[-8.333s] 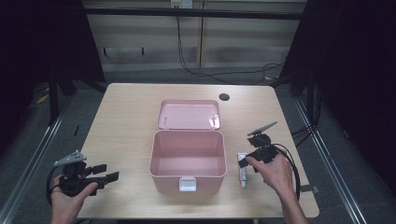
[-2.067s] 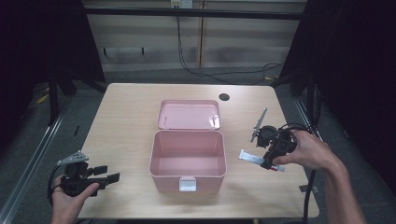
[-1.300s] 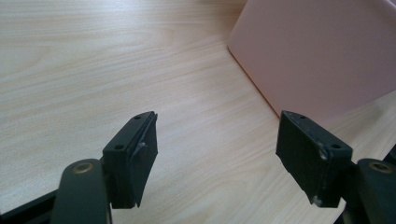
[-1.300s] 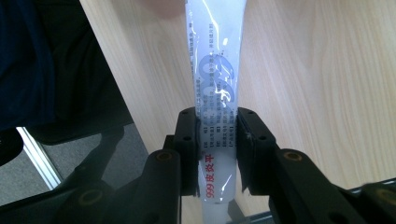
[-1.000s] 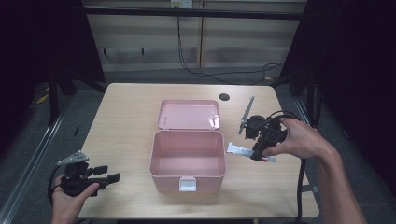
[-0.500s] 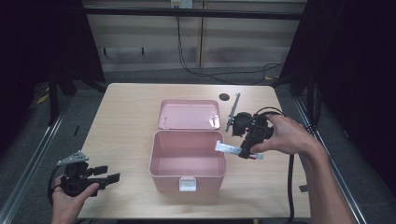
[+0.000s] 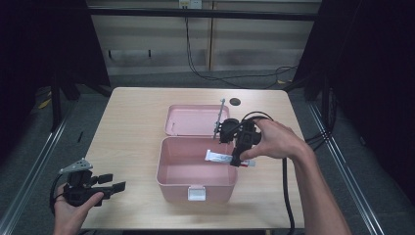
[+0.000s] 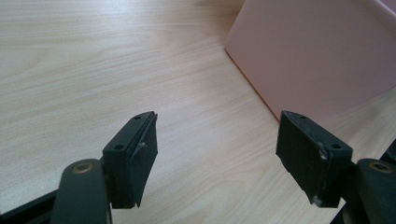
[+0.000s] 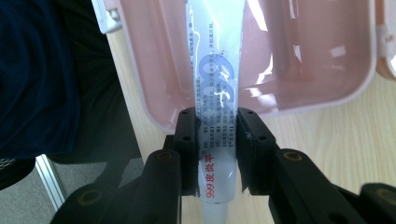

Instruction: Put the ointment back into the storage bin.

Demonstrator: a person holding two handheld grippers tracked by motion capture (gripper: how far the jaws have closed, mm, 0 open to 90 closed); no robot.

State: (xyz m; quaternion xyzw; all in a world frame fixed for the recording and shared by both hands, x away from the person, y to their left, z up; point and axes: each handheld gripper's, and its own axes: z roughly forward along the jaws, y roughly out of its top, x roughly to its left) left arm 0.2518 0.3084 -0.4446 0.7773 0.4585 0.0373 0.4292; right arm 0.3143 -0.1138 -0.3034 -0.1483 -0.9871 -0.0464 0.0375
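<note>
From my seat, the work surface is a pale wood-grain table [image 7: 132, 127], its top bare apart from the box and a small dark round disc [image 7: 235, 102] near the far edge. Around it the room is dim: dark curtain-like panels stand on both sides, a light panelled wall runs across the back, and black cables [image 7: 230, 78] trail over the grey floor beyond the table. Metal rails [image 7: 29, 166] flank the table on the floor at either side.

In the middle of the table sits an open pink plastic box [image 7: 171, 169], its lid [image 7: 188, 120] folded flat behind it and a white latch [image 7: 196, 194] on the front wall.

My right gripper [image 7: 235, 159] is clamped on a white ointment tube [image 7: 219, 156] (red and blue print runs along it in the right gripper view [image 9: 215, 93]). The jaws pinch the tube close to its lower end, and the rest of it reaches out over the box's open interior, above the right rim. I cannot tell whether it touches the plastic anywhere.

My left gripper [image 7: 113, 183] sits in the hand at the near left corner of the table, well apart from the box. Its jaws stand wide apart with nothing between them; in the left gripper view [image 8: 219, 154] I see bare wood under them and the box's pink wall [image 8: 317, 51] ahead to the right.
</note>
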